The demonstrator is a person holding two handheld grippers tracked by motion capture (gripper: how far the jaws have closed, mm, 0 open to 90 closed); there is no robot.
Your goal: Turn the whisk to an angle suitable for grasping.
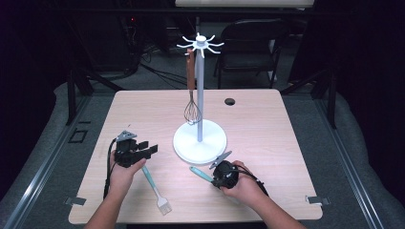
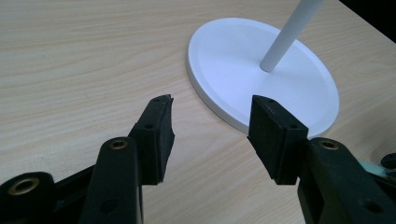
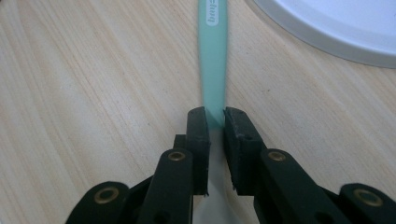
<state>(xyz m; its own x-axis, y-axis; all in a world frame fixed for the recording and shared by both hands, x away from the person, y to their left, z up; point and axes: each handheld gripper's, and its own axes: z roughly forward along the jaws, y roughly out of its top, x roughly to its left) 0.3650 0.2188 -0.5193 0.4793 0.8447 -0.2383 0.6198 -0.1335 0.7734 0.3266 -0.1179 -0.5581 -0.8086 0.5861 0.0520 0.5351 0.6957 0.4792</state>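
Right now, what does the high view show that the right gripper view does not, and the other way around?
High view adds: a whisk hanging from the white stand, and a brush lying by the open left gripper. Right gripper view adds: the right gripper shut on the teal handle, and a white label on it. Both share: that handle, the round base, the table.

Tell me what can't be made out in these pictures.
- Teal tool: its working end is hidden behind the right gripper in the right gripper view.
- Print on its handle: blurred, unreadable.
- Stand: the left gripper view cuts off its pole.
- Whisk: its hook is too small in the high view.
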